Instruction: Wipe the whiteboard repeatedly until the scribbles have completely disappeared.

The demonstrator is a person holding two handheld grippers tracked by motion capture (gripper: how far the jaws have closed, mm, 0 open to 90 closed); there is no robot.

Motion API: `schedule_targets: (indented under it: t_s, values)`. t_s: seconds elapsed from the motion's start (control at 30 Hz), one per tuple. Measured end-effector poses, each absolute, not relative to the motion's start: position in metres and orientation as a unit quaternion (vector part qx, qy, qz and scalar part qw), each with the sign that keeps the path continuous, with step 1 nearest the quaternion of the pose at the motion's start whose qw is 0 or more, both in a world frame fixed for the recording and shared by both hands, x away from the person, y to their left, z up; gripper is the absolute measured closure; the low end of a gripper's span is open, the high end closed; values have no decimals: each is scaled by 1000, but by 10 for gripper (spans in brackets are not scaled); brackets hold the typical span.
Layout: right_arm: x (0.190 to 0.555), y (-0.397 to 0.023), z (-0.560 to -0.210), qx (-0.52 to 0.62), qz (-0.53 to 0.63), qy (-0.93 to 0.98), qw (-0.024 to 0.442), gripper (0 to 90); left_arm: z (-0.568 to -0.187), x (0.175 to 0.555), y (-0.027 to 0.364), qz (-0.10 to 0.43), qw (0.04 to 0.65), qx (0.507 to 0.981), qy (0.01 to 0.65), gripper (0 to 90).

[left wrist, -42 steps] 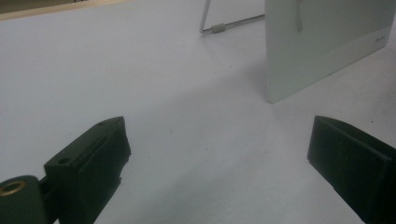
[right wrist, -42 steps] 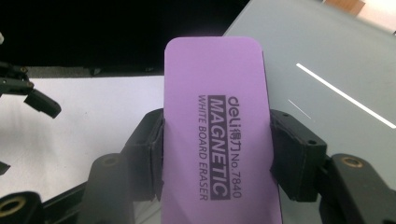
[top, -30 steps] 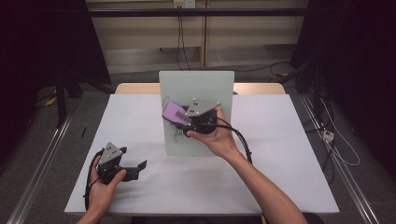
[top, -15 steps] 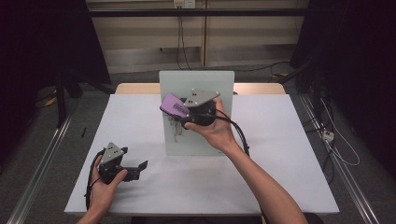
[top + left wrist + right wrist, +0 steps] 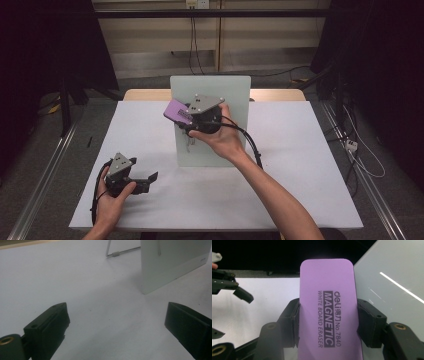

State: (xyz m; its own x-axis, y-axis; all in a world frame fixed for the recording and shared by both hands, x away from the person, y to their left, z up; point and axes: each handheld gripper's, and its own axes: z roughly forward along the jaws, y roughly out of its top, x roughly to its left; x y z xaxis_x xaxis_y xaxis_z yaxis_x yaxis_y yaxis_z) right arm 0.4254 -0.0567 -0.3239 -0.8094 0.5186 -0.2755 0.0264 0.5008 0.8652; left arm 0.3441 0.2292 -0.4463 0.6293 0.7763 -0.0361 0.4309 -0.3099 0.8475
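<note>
Right tool has its jaws clamped on both long sides of a purple whiteboard eraser, held up over the top left part of the small whiteboard propped near the tabletop's far edge. Left tool sits low by the near left corner, jaws spread wide with nothing in them.

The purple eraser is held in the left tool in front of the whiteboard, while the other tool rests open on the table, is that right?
Not quite: the purple eraser is clamped in the right tool, as the right gripper view shows, in front of the whiteboard. The left tool is the open one resting on the table.
</note>
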Motion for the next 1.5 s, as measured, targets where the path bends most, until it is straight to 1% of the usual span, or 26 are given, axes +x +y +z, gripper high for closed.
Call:
schedule_targets:
  t_s: [0.43,0.67,1.07,1.2,1.5]
  values:
    - [417,-39,-356,152,451,850,226,421,-446,344,230,195,444,787,382,52]
    - [419,-41,-352,161,457,848,217,421,-446,345,230,197,445,785,383,52]
    - [424,-68,-323,183,484,818,251,421,-446,345,230,197,444,785,384,52]
    - [420,-71,-329,179,479,820,256,421,-446,344,230,196,443,787,382,52]
    - [413,-58,-355,168,461,839,237,421,-446,344,228,197,441,788,381,52]
